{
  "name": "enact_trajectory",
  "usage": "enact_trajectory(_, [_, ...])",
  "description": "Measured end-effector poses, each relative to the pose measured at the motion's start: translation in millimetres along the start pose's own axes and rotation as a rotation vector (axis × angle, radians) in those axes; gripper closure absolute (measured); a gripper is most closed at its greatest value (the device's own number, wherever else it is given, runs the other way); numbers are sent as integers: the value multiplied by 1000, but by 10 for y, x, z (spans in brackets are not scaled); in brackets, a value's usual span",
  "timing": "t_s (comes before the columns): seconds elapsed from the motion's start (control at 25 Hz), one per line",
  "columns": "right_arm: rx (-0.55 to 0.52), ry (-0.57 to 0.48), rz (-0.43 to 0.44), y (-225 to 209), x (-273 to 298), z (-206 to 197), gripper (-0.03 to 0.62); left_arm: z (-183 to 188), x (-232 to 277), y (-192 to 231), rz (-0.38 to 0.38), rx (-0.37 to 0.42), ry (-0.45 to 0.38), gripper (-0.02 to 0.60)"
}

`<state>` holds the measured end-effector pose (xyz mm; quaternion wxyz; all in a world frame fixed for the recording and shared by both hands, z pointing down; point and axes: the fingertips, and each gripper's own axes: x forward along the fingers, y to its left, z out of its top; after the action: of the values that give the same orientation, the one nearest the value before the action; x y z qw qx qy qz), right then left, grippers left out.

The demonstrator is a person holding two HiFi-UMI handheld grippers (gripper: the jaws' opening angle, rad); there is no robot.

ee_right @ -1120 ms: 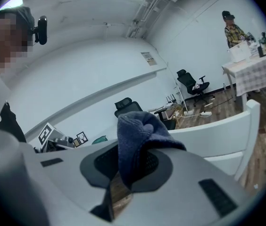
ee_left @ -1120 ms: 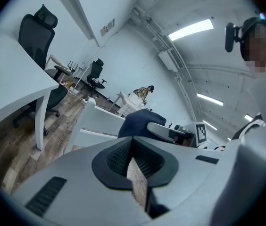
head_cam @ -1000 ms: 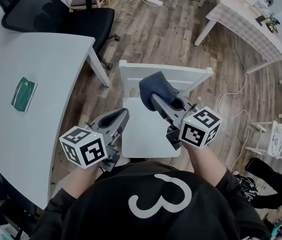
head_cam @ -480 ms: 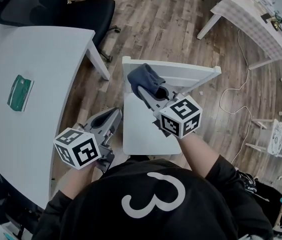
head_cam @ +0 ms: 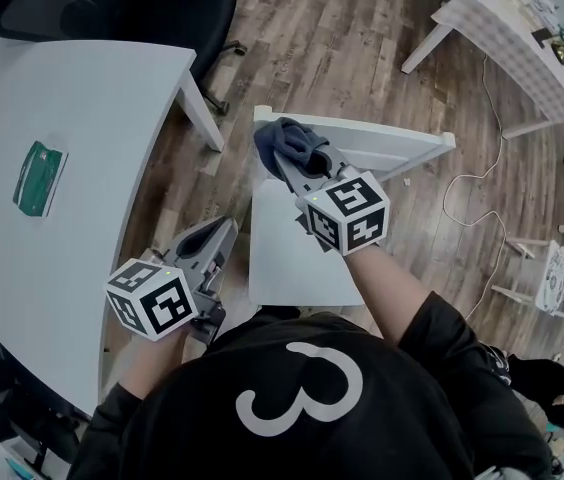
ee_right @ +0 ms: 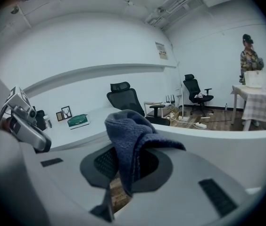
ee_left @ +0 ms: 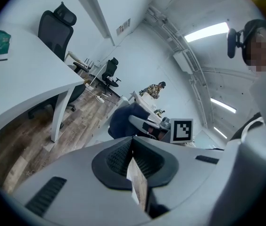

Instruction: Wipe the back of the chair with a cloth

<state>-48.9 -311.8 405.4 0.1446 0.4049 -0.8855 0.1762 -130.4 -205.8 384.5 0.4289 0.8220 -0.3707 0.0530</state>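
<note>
Right tongs (head_cam: 292, 160) clamped on cloth (head_cam: 280, 135) at chair back (head_cam: 392, 144) | left tongs (head_cam: 218, 232) closed, empty

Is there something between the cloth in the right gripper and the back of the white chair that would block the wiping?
Nothing visible. The cloth, clamped in the right gripper, sits at the left end of the chair back, which is otherwise bare. The left gripper hangs beside the seat, out of the way.
</note>
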Motion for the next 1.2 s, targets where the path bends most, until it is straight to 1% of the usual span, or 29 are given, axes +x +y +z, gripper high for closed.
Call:
enact_trajectory(0.2, [33, 2, -41, -65, 112, 8, 543, -12, -48, 46, 13, -10, -6, 568])
enact_trajectory(0.36, [17, 0, -67, -84, 158, -2, 543, -33, -61, 82, 18, -19, -6, 568])
enact_trajectory(0.92, [-23, -2, -80, -114, 159, -21, 543, -14, -22, 69, 16, -13, -1, 568])
enact_trajectory(1.2, [-13, 1, -95, -216, 78, -72, 543, -18, 91, 0, 1, -3, 14, 568])
